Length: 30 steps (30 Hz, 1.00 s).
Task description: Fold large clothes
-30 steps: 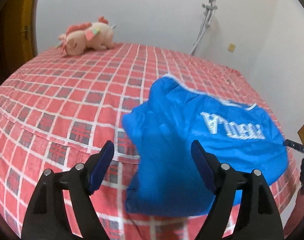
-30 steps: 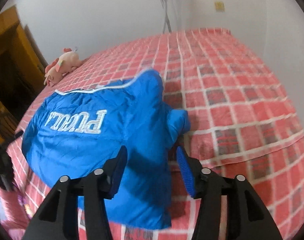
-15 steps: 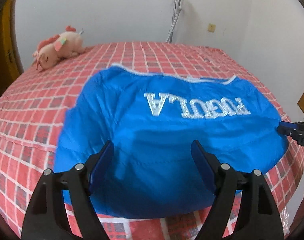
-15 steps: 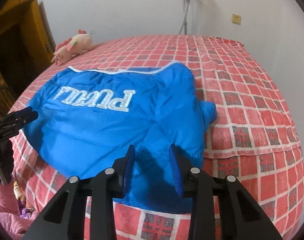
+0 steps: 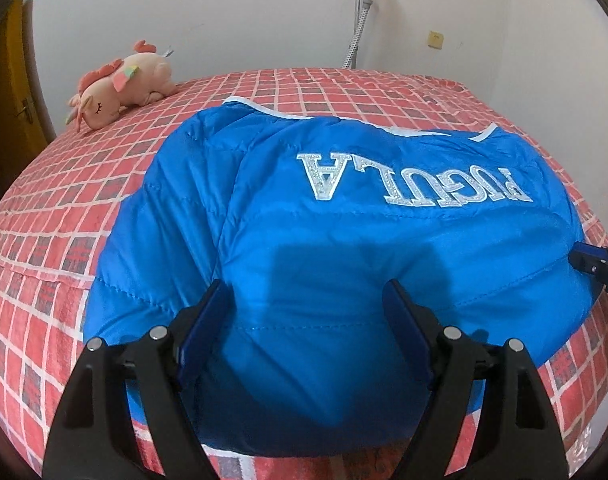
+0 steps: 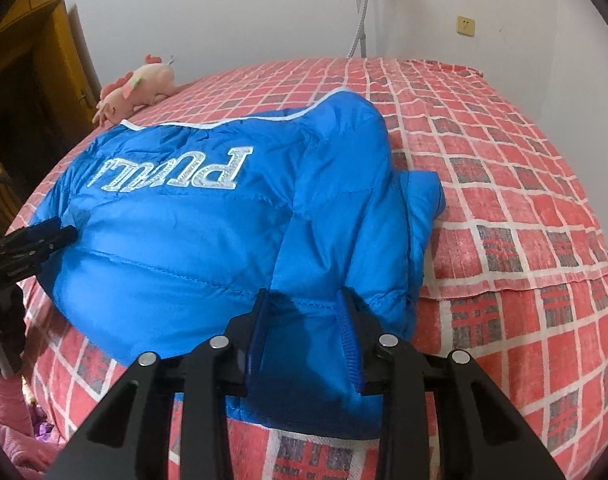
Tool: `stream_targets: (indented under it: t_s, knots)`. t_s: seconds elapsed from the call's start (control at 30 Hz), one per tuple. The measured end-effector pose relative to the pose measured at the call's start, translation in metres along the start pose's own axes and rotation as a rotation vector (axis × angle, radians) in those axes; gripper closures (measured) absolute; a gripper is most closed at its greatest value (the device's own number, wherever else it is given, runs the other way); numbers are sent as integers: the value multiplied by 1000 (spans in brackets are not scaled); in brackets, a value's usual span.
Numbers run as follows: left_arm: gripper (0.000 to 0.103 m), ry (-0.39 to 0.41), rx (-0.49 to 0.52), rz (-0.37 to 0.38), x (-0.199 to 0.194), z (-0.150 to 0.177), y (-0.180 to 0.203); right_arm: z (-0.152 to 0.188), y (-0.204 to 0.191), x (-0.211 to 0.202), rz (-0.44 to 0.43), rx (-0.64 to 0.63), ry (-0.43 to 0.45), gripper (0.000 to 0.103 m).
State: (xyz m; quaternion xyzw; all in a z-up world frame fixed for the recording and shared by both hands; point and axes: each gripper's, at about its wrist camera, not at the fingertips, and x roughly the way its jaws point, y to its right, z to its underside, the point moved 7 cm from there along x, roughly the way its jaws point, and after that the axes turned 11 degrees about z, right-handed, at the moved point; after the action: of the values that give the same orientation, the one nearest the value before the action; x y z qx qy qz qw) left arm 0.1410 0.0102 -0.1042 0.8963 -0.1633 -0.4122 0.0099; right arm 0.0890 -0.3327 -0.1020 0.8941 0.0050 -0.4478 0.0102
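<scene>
While the blue puffer jacket (image 5: 344, 240) lies back-up on the bed (image 5: 64, 208), its silver lettering facing away from the cameras and its white-trimmed edge toward the wall, both tools sit low at its near edge, which overhangs the side of the mattress. The step in hand looks like taking hold of that near edge for a fold. The left hand-held gripper (image 5: 306, 320) is spread wide over the fabric, its pads apart from the cloth, so it grasps nothing. The right hand-held gripper (image 6: 304, 320) has just been narrowing its jaws, with a puff of the jacket's edge between them; whether the pads already pinch it I cannot tell. Next, I judge, both must clamp the edge firmly and lift it together, since slippery quilted fabric will slide if only one side bites.

From the right wrist view, a sleeve (image 6: 420, 208) is seen tucked and bunched at the jacket's right side, which the left wrist view does not show. That left view shows the whole lettering and the jacket's left sleeve lying along the side. A pink plush toy (image 5: 120, 88) rests far off near the wall.
</scene>
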Motion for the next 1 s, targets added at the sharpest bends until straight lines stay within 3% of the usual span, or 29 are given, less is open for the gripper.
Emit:
stream_targets:
  t_s: [0.47,0.8,1.0]
  knots:
    - [25,6,2,-26,-9,1,5,-9,12,-28,-14,35,24,70]
    - [25,0,1,-23,-11,1,4,3,19,-2,-18,37,-34,70]
    - [19,16,-40,-48,-55,10,-10,4,20,-3,-29,35,-35,70]
